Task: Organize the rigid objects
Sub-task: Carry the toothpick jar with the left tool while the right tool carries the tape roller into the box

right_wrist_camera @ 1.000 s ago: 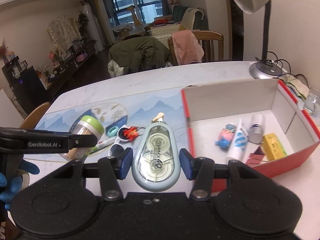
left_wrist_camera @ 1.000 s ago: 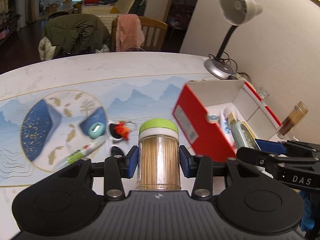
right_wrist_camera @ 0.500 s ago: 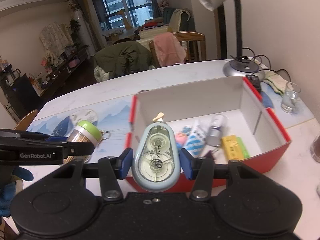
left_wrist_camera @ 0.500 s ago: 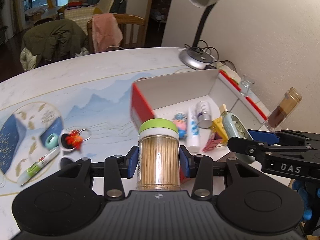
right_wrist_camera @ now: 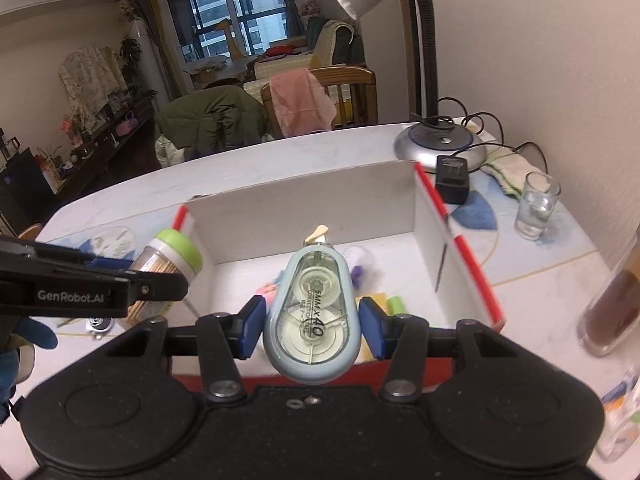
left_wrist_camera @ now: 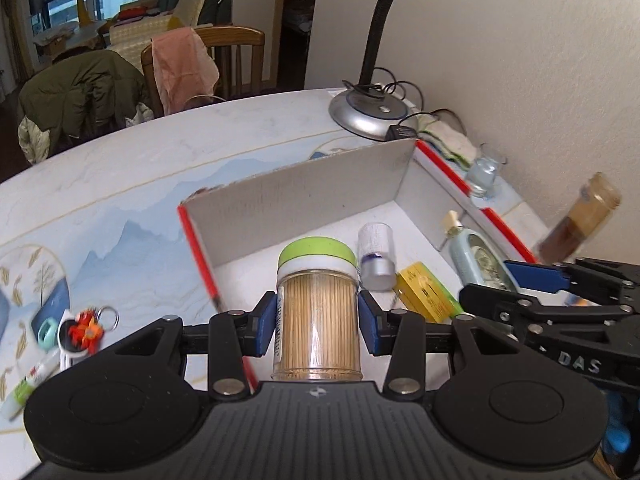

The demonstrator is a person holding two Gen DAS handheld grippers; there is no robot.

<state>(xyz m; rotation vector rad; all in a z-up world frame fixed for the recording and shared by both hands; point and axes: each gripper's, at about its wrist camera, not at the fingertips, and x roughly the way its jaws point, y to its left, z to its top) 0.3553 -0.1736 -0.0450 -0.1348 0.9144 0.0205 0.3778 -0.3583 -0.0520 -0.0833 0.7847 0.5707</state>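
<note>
My left gripper (left_wrist_camera: 318,322) is shut on a clear toothpick jar (left_wrist_camera: 317,312) with a green lid, held upright above the near left part of the red-and-white box (left_wrist_camera: 300,196). My right gripper (right_wrist_camera: 312,326) is shut on a pale blue correction tape dispenser (right_wrist_camera: 312,316), hanging over the box (right_wrist_camera: 304,208) near its front wall. In the right wrist view the toothpick jar (right_wrist_camera: 172,264) and left gripper show at the left, beside the box's left wall. Inside the box lie a small silver-capped bottle (left_wrist_camera: 376,256) and a yellow packet (left_wrist_camera: 428,292).
A desk lamp base (left_wrist_camera: 368,112) and adapter stand behind the box. A glass of water (right_wrist_camera: 536,208) and a brown-filled bottle (right_wrist_camera: 612,312) stand to the right. A keyring (left_wrist_camera: 86,328), a glue stick (left_wrist_camera: 28,380) and a teal ring (left_wrist_camera: 46,328) lie left of the box.
Both grippers have carried their objects to the right, from over the table mat to above the box. The jar and the tape dispenser stay gripped as before.
</note>
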